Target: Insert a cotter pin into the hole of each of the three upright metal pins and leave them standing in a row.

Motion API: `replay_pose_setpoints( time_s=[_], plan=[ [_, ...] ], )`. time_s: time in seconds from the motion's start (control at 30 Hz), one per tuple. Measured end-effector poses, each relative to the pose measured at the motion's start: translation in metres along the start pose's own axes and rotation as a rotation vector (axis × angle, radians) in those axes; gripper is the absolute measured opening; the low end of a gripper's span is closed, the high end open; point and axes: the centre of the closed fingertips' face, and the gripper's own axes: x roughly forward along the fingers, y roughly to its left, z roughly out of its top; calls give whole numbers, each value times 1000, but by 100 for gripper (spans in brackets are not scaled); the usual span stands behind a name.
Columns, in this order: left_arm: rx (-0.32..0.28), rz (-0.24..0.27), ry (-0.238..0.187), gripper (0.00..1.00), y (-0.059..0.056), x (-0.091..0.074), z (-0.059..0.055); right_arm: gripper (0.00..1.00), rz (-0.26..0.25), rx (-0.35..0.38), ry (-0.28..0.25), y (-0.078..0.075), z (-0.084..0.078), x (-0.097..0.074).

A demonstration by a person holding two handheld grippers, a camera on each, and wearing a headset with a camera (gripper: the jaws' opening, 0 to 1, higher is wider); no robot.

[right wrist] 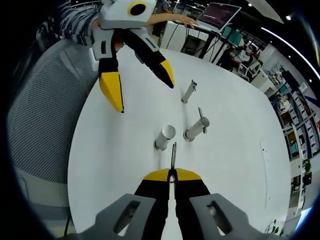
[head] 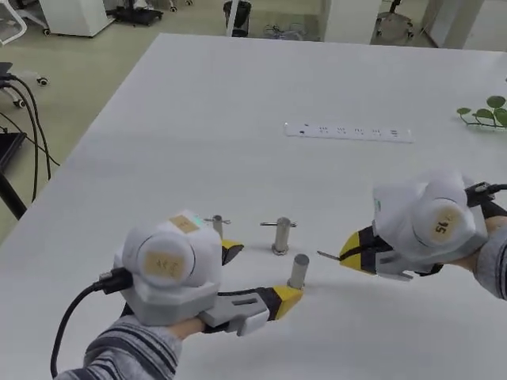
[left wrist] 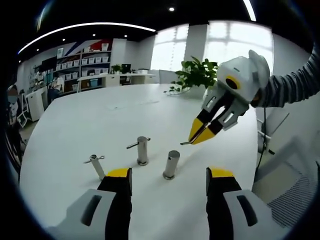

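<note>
Third insertion: right gripper [right wrist: 172, 175] clamps a cotter pin [right wrist: 173, 154], with the bare metal pin [right wrist: 164, 137] at its 11 o'clock. Left gripper [left wrist: 170, 174] stands wide. Next move likely demands fine tip alignment.

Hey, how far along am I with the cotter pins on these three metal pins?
Two are done: the far-left pin and the middle pin already have theirs inserted. In hand: the right gripper is shut on the third cotter pin, and the open left gripper faces the bare pin. Left to do: insert it.
</note>
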Motion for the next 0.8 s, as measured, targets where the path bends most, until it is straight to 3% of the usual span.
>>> replay_pose_setpoints(
  time_s=[0.37, 0.57, 0.8],
  plan=[
    [-84, -37, -17, 38, -12, -1, 2, 0, 11, -84, -25, 24, 9, -5],
    [-189, -89, -29, 28, -24, -1, 3, 0, -5, -145, -37, 27, 19, -7],
    [-285, -125, -44, 22, -30, -1, 2, 0, -9, -195, -73, 33, 36, -9]
  ],
)
